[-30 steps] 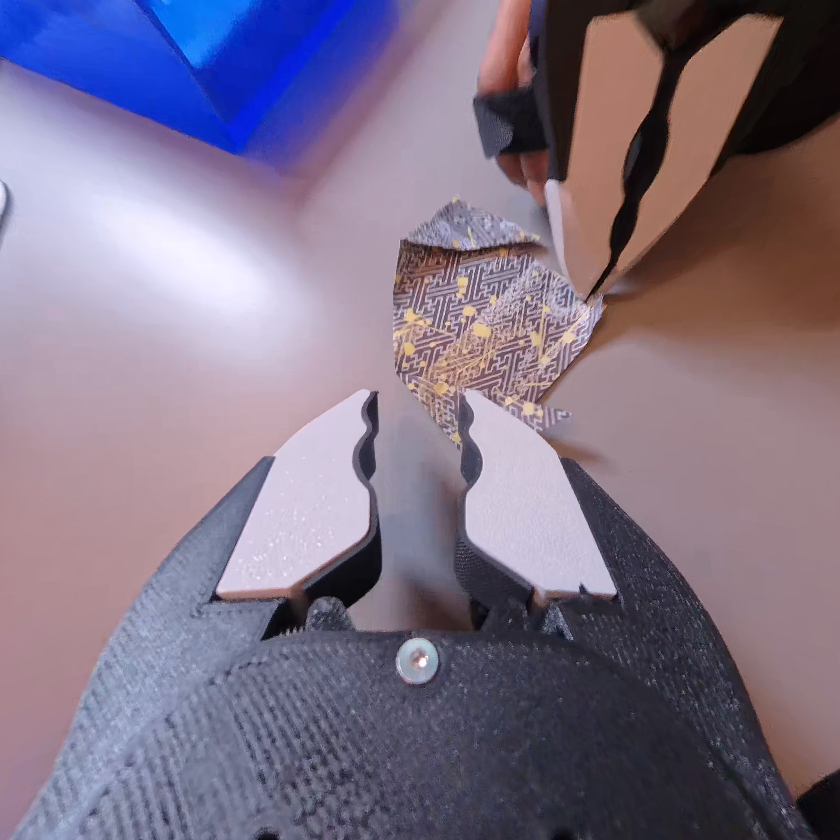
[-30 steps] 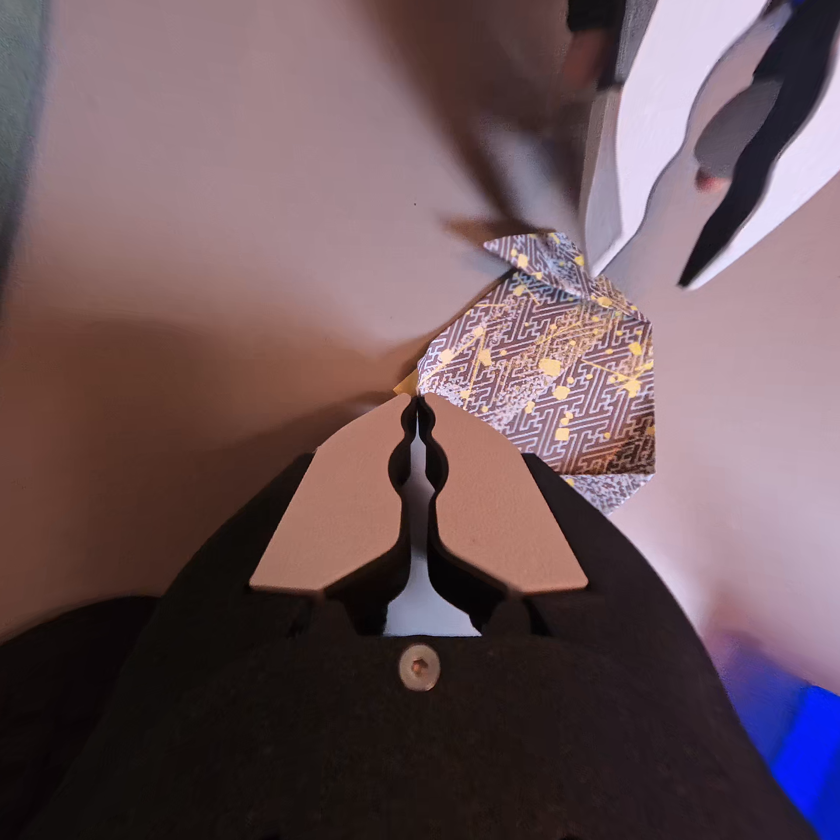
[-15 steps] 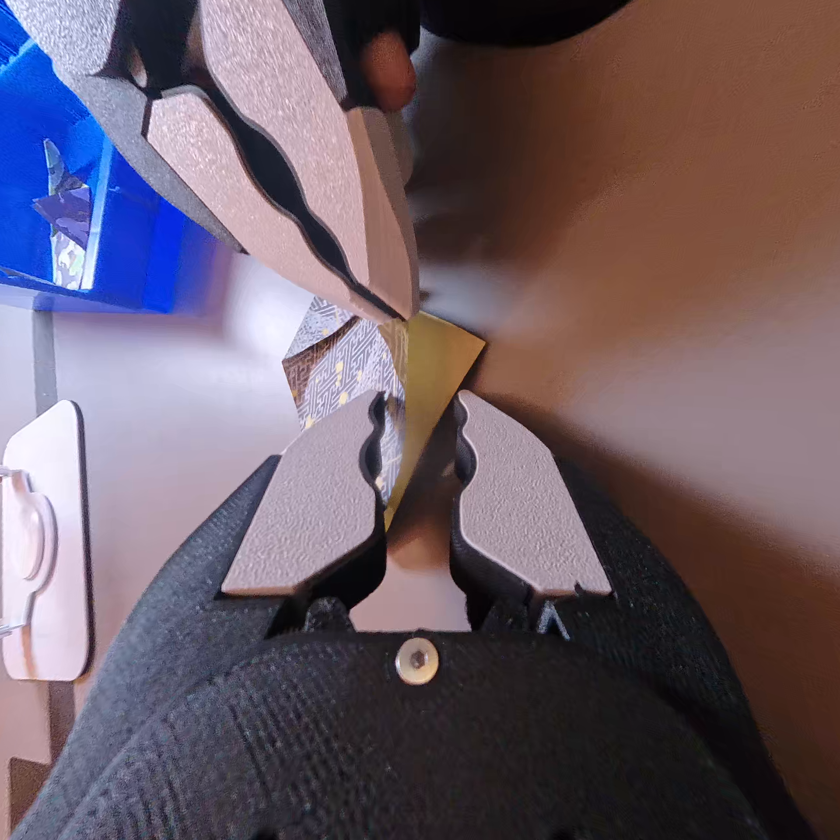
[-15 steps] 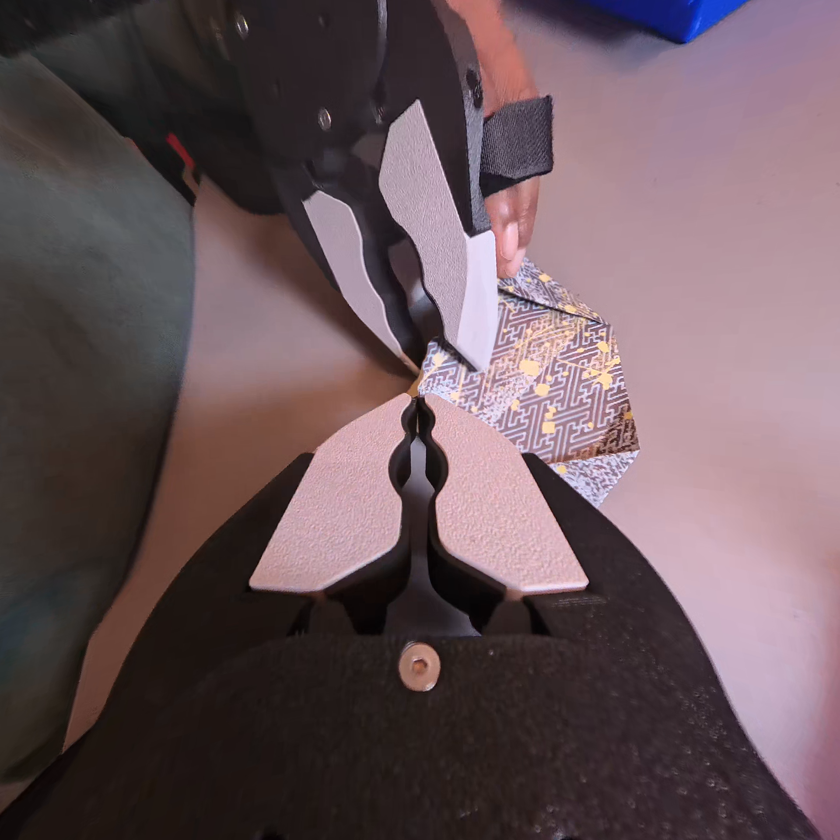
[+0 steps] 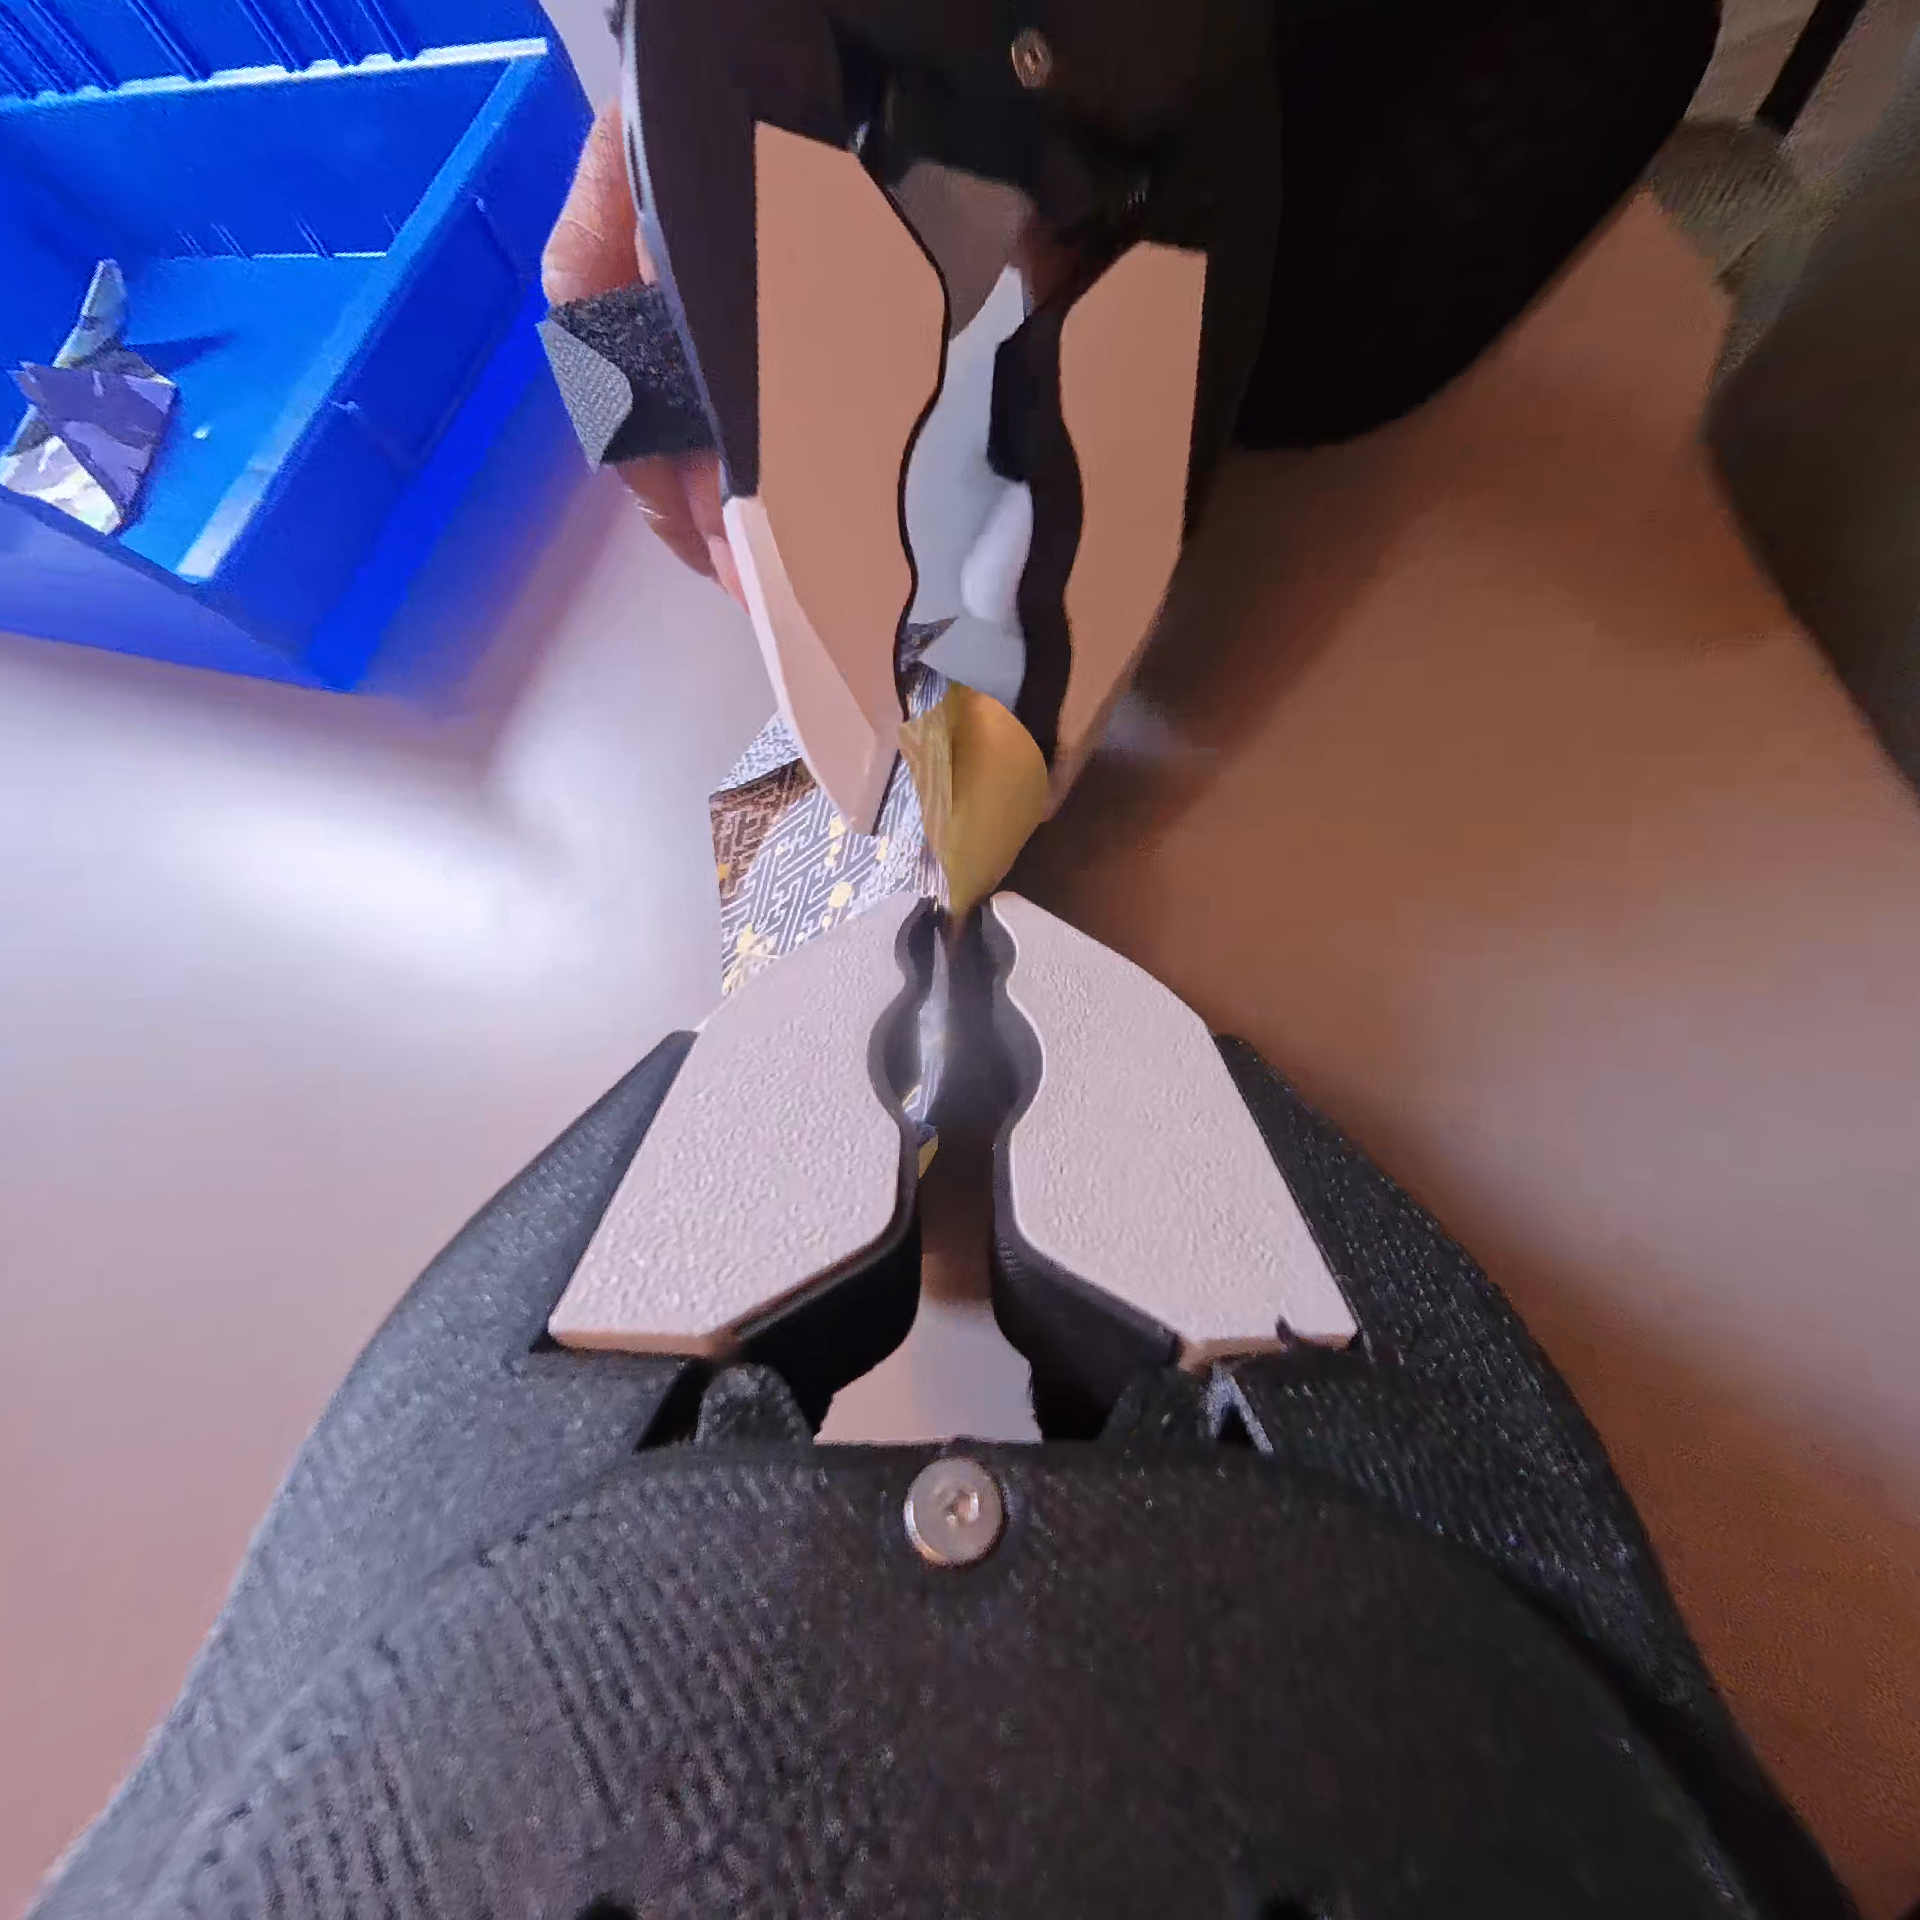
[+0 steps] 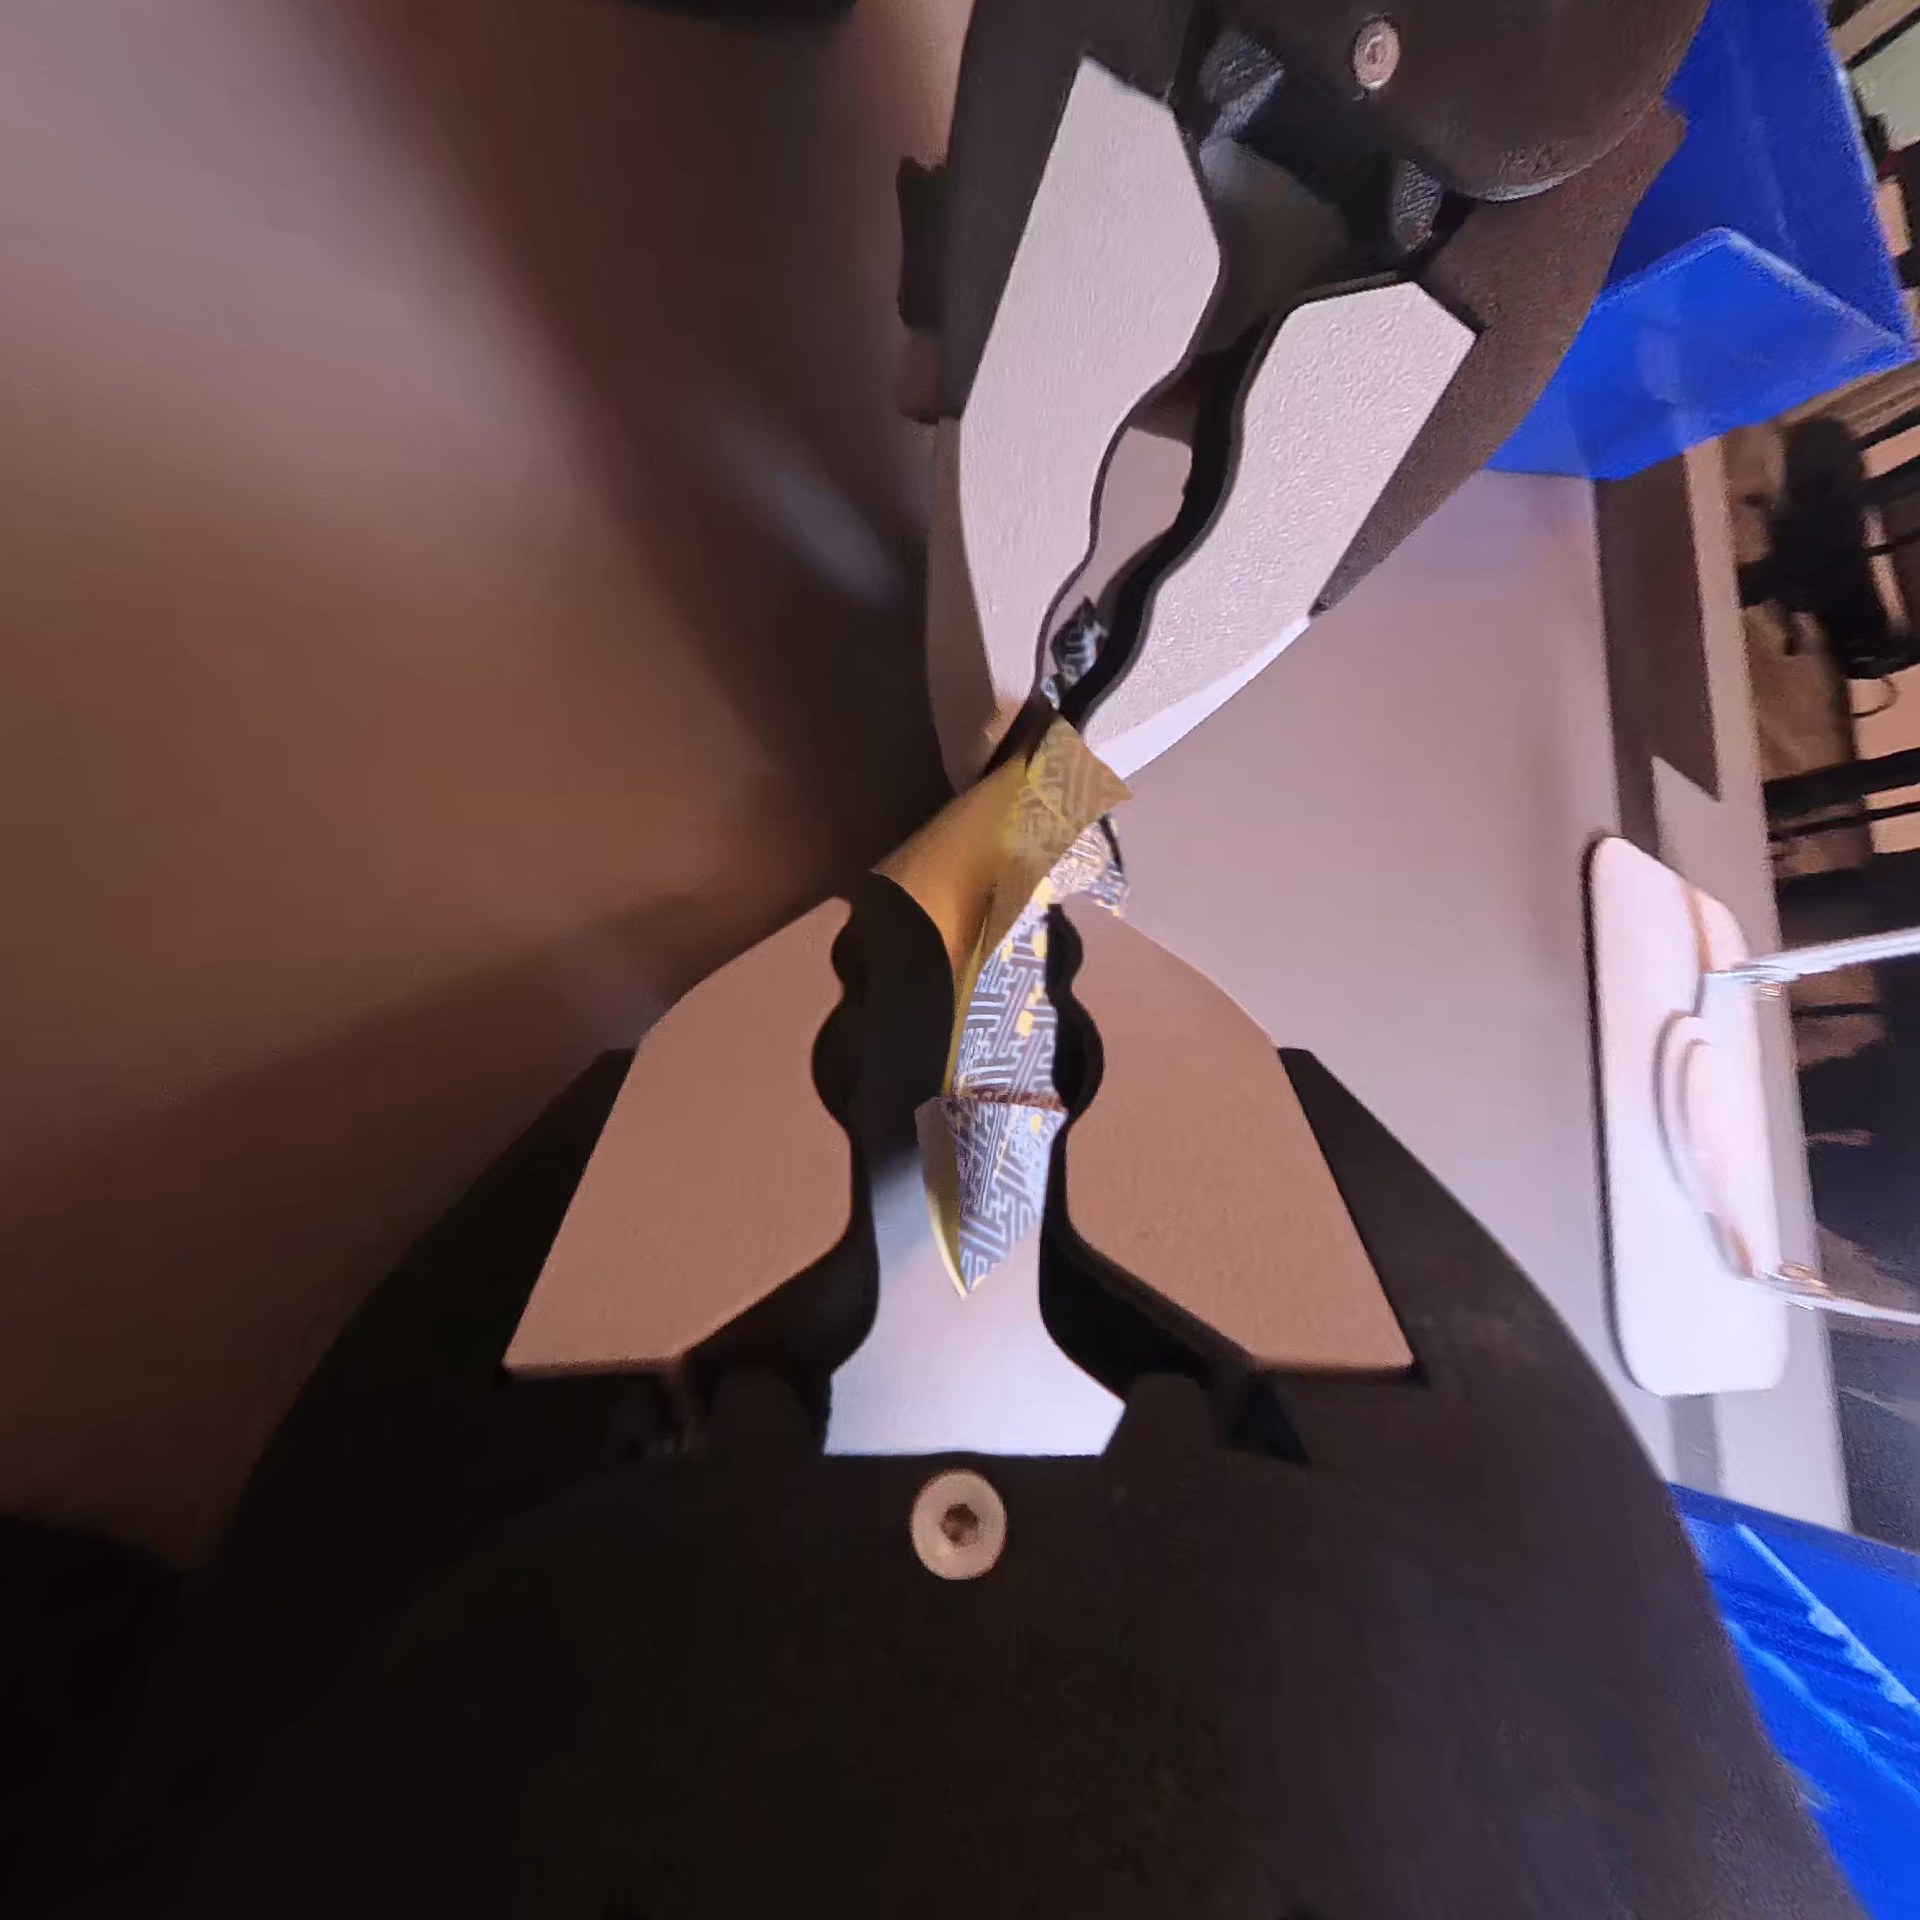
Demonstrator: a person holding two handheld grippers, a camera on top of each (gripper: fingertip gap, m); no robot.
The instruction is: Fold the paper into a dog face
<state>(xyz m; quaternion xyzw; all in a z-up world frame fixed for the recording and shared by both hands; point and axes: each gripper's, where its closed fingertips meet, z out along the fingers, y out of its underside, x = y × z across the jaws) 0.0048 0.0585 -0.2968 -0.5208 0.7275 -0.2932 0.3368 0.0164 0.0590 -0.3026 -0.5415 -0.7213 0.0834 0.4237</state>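
**Tools both on the paper, folding mid-way, dog face not there yet**

Left tool (image 5: 954, 914): I have it pinched nearly closed on a corner of the patterned origami paper (image 5: 805, 873); a sliver of the sheet shows in the gap between its fingers. Right tool (image 6: 961, 925): parted by a clear gap, with the paper standing edge-on between the fingers. I can't tell if it actually clamps the sheet or just brackets it.

Paper location: held up between the two tools, seemingly off the surface (image 5: 260, 935), though I can't confirm whether a lower corner touches it. It is curled, with the gold underside (image 5: 977, 810) bulging toward the right tool and the grey patterned side facing away.

Progress, my read:
- Several creases already in: the wrist views show stacked layers and an angular folded outline.
- Current step looks like turning or re-gripping the piece, or lifting a flap, not pressing a crease.
- No flat, finished face shape visible; ears/nose folds can't be confirmed. I'd call it roughly mid-task.

Blue bin (image 5: 312, 312) at the back of the surface already holds a folded patterned piece (image 5: 88, 436). White clip-like holder (image 6: 1683, 1122) sits off to the side, unused.
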